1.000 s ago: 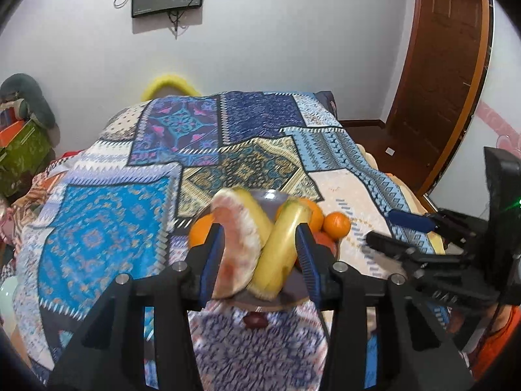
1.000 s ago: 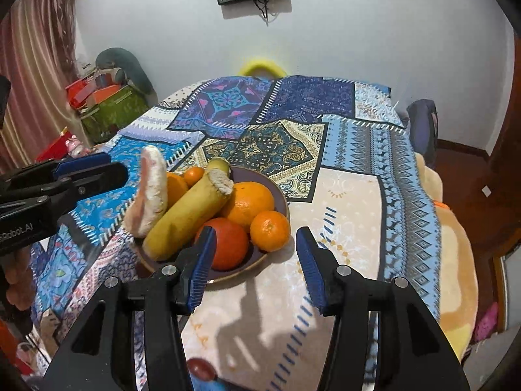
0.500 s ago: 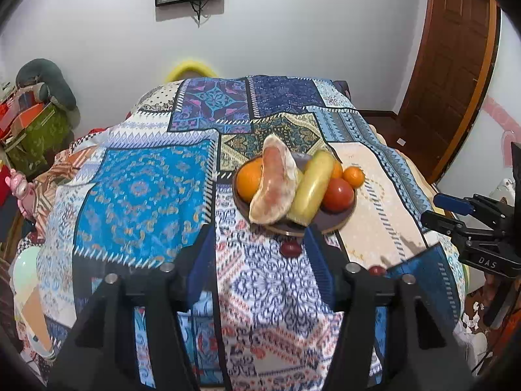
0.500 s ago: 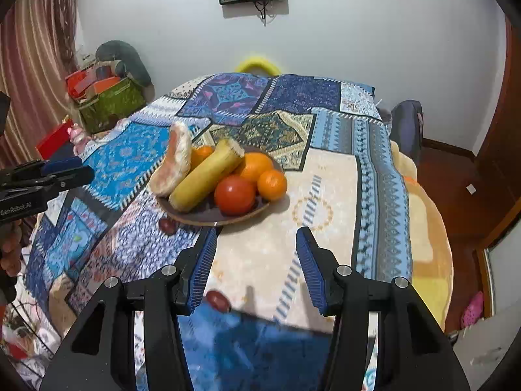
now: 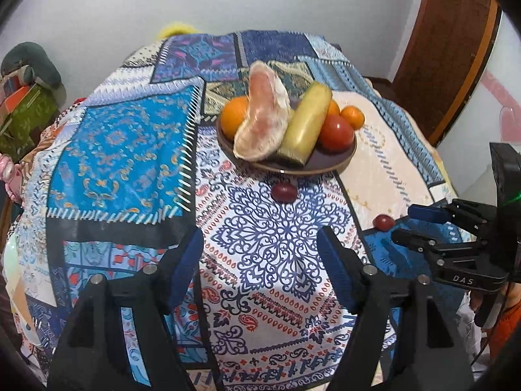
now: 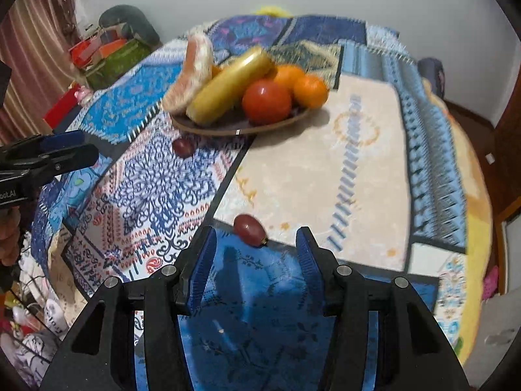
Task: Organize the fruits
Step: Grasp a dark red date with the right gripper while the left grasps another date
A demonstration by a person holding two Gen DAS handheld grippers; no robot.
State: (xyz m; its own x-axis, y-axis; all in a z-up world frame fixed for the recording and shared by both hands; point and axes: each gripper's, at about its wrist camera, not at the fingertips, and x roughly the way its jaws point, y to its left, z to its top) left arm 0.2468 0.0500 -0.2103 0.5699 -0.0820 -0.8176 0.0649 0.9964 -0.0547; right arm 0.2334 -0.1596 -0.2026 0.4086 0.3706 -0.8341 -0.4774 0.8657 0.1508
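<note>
In the left wrist view the left gripper (image 5: 260,260), fingers opening and empty, should centre on the grape (image 5: 284,192) mid-frame below the fruit plate (image 5: 338,163); in the right wrist view the right gripper (image 6: 257,260), fingers moderately apart and empty, should straddle the second grape (image 6: 249,225) just above them on the bed (image 6: 374,169) before closing gently.
</note>
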